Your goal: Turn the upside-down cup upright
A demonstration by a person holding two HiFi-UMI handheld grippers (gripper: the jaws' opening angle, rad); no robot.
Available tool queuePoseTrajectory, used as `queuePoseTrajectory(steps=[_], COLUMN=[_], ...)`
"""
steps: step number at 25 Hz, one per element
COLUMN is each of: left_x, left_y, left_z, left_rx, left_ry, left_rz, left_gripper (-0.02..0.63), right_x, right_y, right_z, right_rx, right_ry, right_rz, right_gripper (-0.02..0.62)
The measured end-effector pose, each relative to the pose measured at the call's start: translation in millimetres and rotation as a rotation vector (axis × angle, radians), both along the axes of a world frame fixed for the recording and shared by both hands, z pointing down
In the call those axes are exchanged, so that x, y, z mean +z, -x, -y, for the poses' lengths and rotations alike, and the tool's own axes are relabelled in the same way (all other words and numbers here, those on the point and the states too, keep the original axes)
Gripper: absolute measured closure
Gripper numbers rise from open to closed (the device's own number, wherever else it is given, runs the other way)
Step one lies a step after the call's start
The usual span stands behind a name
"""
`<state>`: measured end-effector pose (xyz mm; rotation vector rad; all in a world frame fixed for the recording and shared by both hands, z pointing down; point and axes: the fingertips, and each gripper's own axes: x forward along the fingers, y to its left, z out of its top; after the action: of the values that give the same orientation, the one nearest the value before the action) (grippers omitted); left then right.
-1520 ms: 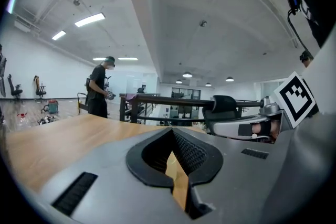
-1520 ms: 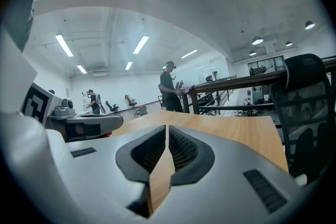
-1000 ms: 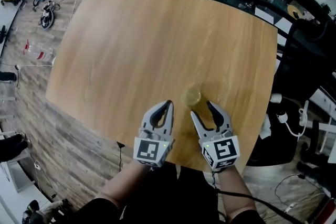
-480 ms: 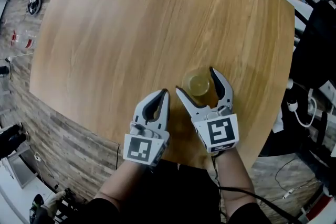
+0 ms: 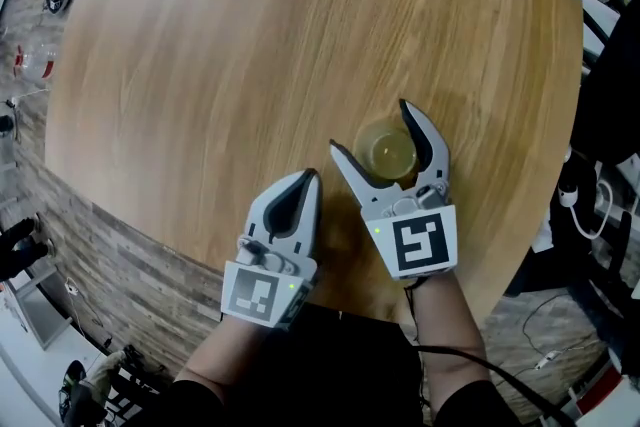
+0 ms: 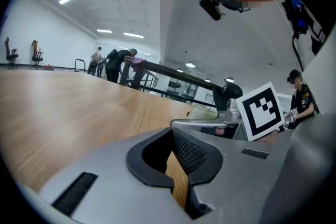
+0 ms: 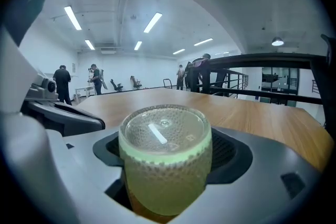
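A translucent yellow-green cup (image 5: 388,150) stands upside down, base up, on the wooden table (image 5: 200,65) near its front right. My right gripper (image 5: 370,126) has its jaws opening wide, one on each side of the cup. In the right gripper view the cup (image 7: 165,160) fills the gap between the dark pads (image 7: 229,150), which do not press on it. My left gripper (image 5: 308,179) is shut and empty, low over the table just left of the right one. In the left gripper view the pads (image 6: 190,150) meet, and the cup (image 6: 202,111) shows beyond the right gripper's marker cube (image 6: 260,111).
The table's front edge (image 5: 150,235) lies close under my hands and its right edge (image 5: 555,165) is close to the cup. Cables and white plugs (image 5: 575,200) lie on the floor to the right. People (image 7: 63,84) stand far off by a railing (image 7: 262,63).
The right gripper's jaws spread wide and moved forward around the cup, which was ahead of them before. Both grippers came lower toward the table. The left gripper stayed shut.
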<state>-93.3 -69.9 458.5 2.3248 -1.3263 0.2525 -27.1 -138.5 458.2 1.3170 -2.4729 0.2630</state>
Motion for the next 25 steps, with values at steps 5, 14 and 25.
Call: queuePoseTrajectory(steps=[5, 14, 25], left_x=[-1, -14, -86], left_y=[-1, -19, -62], left_z=[0, -16, -18], left_rx=[0.028, 0.178, 0.485], left_ry=[-0.049, -0.112, -0.283], left_rz=[-0.003, -0.16, -0.193], left_gripper=[0.598, 0.459, 0.216], right_x=[-3, -78, -163], right_y=[2, -18, 2], right_z=[3, -4, -30], right_rx=[0.001, -0.029, -0.172], right_ry=[-0.032, -0.043, -0.035], right_rz=[0.006, 0.31, 0.47], right_gripper=[0.236, 0.236, 0.236])
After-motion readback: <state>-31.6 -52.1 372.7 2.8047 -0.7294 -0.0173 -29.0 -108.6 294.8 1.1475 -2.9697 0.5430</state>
